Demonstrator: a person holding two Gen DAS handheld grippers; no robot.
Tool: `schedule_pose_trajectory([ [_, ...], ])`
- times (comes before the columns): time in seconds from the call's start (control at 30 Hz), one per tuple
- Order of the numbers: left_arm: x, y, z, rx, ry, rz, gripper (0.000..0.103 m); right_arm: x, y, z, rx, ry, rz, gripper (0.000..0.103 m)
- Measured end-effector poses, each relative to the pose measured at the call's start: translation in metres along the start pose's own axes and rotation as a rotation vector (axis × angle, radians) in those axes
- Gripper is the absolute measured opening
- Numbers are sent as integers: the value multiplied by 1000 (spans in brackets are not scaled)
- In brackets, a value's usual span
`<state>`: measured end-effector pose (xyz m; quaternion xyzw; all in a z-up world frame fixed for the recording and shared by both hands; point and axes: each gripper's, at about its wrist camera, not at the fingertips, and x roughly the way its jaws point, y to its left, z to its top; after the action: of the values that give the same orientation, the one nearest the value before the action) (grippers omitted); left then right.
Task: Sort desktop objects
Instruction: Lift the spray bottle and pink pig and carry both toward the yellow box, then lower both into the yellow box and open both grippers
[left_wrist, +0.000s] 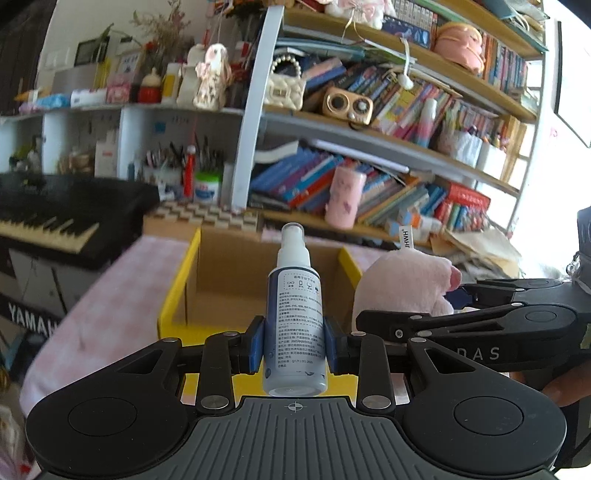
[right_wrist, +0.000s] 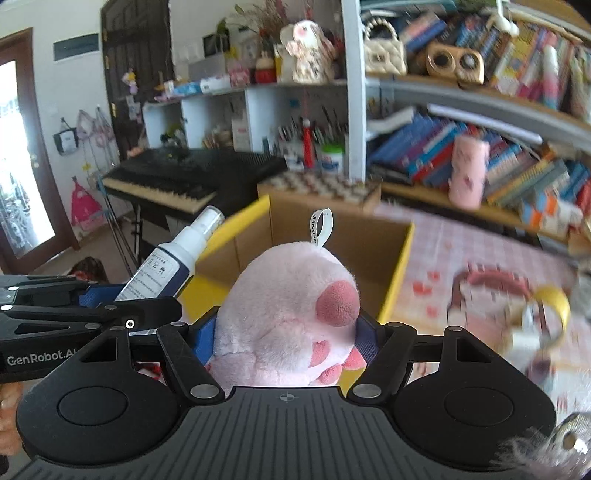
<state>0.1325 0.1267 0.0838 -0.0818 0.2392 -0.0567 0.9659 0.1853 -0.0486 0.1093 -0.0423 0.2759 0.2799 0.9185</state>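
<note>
My left gripper (left_wrist: 294, 341) is shut on a white and blue spray bottle (left_wrist: 294, 314), held upright just in front of an open cardboard box with yellow flaps (left_wrist: 181, 280). My right gripper (right_wrist: 288, 339) is shut on a pink plush toy (right_wrist: 284, 314) with a white loop tag, held near the same box (right_wrist: 399, 258). In the left wrist view the plush (left_wrist: 402, 284) and the right gripper (left_wrist: 480, 317) are to the right. In the right wrist view the bottle (right_wrist: 173, 258) and the left gripper (right_wrist: 74, 314) are to the left.
The table has a pink checked cloth (right_wrist: 461, 240). A blurred pink and yellow ring-shaped item (right_wrist: 517, 306) lies on it at right. A black keyboard (left_wrist: 55, 218) stands at left. Full bookshelves (left_wrist: 369, 177) and a pink cup (left_wrist: 345, 197) are behind the box.
</note>
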Motion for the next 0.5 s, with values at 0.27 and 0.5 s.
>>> schedule_pose_trajectory([
  [0.27,74,10,32,29,49,45,31,64,-33,43,-118,6,30,69],
  [0.5,134,19,36,88,155,102,31,134,-47,53,-298,147,103,69],
])
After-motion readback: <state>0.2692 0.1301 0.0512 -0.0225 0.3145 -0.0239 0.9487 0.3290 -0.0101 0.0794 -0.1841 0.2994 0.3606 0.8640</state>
